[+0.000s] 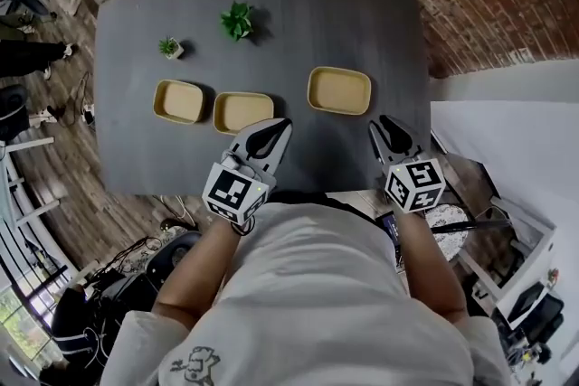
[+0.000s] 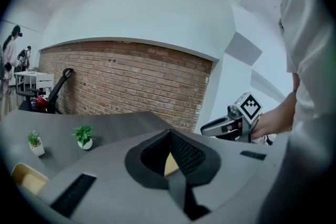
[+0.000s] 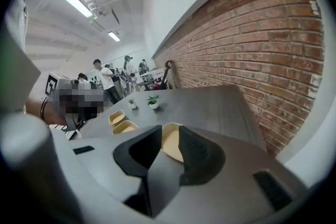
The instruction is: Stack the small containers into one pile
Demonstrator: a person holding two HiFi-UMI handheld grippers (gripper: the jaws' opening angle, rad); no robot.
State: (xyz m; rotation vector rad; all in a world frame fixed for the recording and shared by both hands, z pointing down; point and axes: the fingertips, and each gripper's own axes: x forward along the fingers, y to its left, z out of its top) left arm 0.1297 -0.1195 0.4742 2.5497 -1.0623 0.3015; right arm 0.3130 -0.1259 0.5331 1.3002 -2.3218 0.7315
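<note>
left hand-held gripper (image 2: 169,134): tips together | container (image 2: 25,180): far left

There are three containers (image 1: 179,100) (image 1: 242,111) (image 1: 339,90) and two plants (image 1: 237,21) (image 1: 170,47). There is one table (image 1: 362,14), and there are two grippers (image 1: 271,129) (image 1: 389,127).

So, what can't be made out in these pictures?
Left gripper view: tan sliver between the jaws; which container, unclear.
Left gripper view: another container, partly behind the left gripper.
Right gripper view: nearest container, half behind the jaws.
Right gripper view: distant people, too small.
</note>
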